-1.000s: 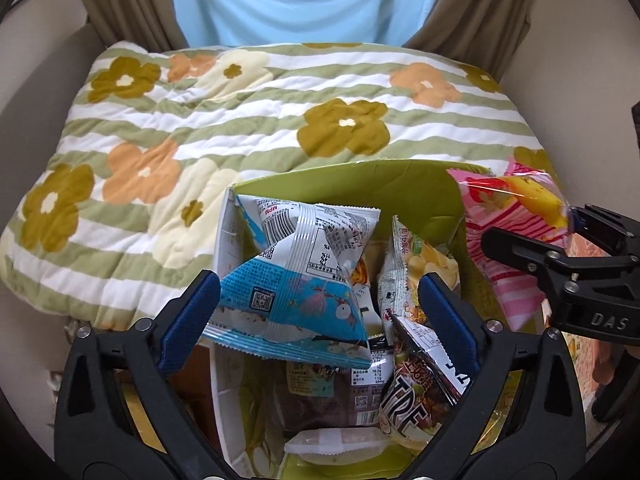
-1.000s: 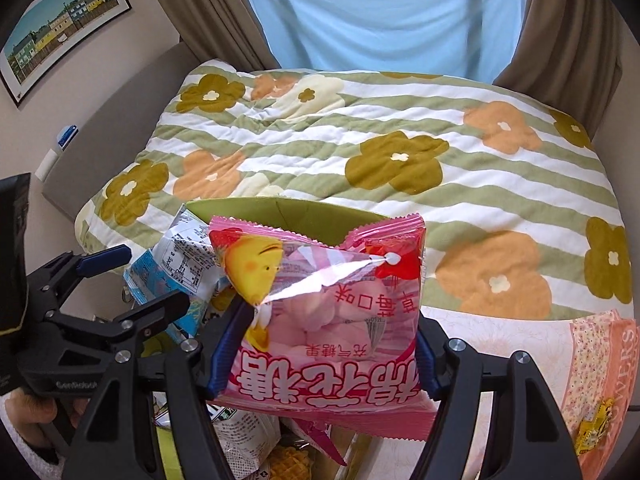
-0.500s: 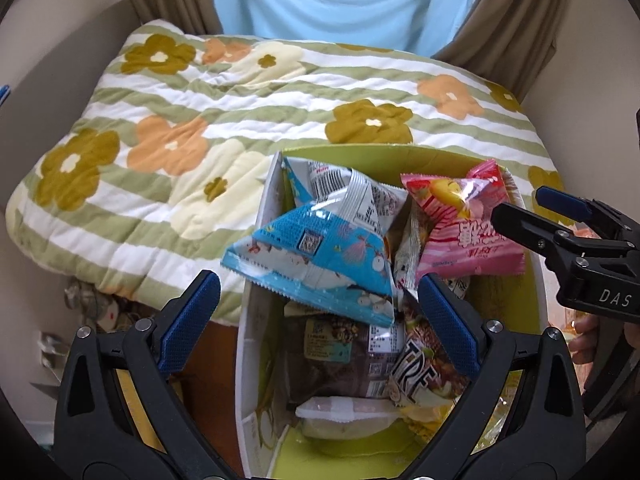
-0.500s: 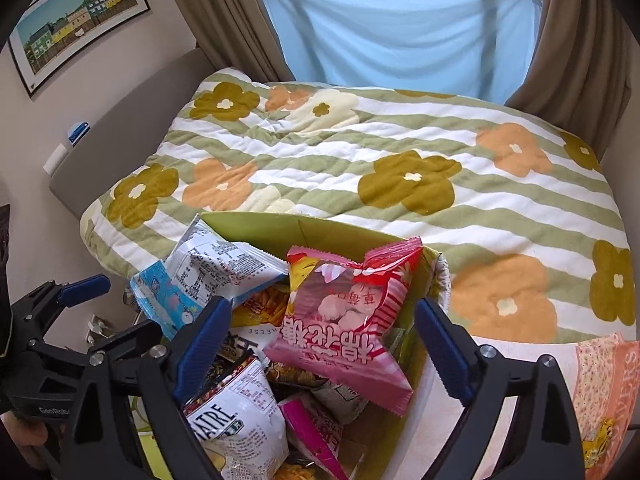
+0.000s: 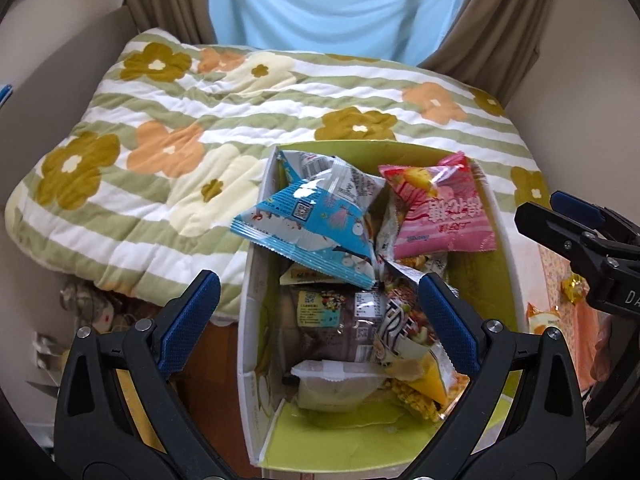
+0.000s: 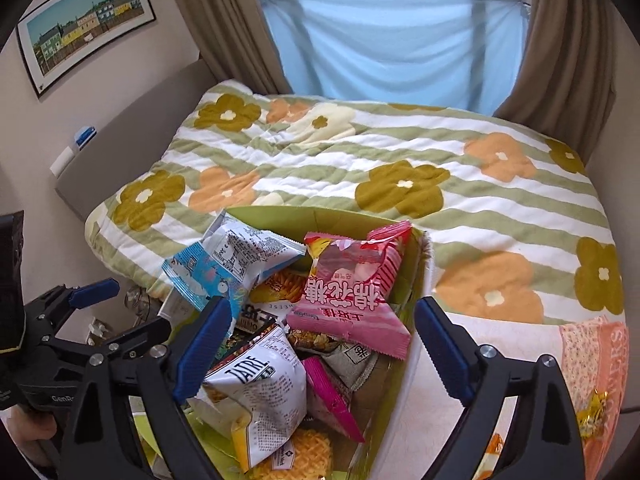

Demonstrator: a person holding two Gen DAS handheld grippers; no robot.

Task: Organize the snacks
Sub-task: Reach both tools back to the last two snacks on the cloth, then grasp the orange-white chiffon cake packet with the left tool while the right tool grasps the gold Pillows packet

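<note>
A green-lined cardboard box (image 5: 504, 236) (image 6: 404, 364) holds several snack bags. A pink marshmallow bag (image 5: 438, 212) (image 6: 352, 292) lies on top at the box's far right. A blue and white bag (image 5: 316, 220) (image 6: 224, 264) rests on the far left rim. A white "TATRE" chip bag (image 6: 260, 388) (image 5: 404, 332) lies nearer. My left gripper (image 5: 316, 324) is open and empty above the box's near end. My right gripper (image 6: 322, 344) is open and empty above the box; it also shows at the right of the left wrist view (image 5: 560, 220).
The box sits against a bed with a striped flower quilt (image 5: 192, 136) (image 6: 400, 168). A pink floral cloth (image 6: 596, 364) with loose wrapped sweets (image 6: 592, 412) lies to the right. Curtains and a blue sheet hang behind. Clutter lies on the floor at left (image 5: 88, 312).
My right gripper opened and let the pink marshmallow bag drop into the box, then drew back. Both grippers rose and pulled back from the box.
</note>
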